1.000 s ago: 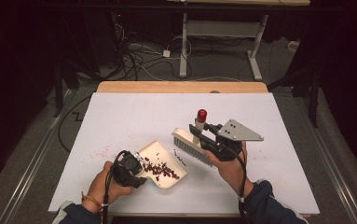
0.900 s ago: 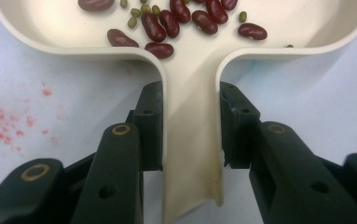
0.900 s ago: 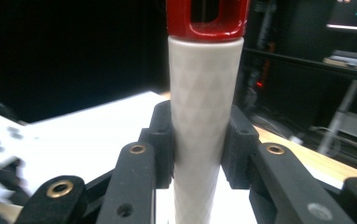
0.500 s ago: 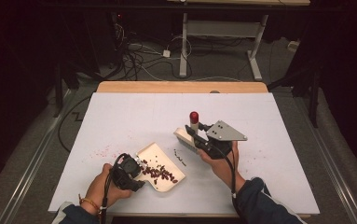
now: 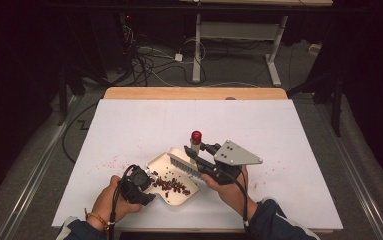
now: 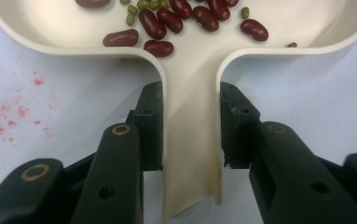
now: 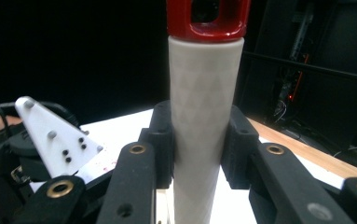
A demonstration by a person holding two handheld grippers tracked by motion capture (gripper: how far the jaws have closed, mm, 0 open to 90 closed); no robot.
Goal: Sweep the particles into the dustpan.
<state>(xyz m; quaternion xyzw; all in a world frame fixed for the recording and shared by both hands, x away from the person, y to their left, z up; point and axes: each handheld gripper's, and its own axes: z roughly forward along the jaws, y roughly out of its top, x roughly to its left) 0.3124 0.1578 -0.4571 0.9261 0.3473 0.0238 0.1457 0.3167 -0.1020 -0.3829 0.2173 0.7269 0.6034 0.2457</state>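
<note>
The left gripper has its jaws clamped on the handle of the cream dustpan, which lies flat on the white bench with red and green beans in it. The right gripper grips the brush by its pale handle, bristles resting over the pan's far edge in the high view.

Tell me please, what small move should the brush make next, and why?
Probably one more short sweep toward the pan's back wall. The right claw holds the brush with its bristles at the open lip of the dustpan, which the left claw grips by the handle. The beans already lie inside the pan.
</note>
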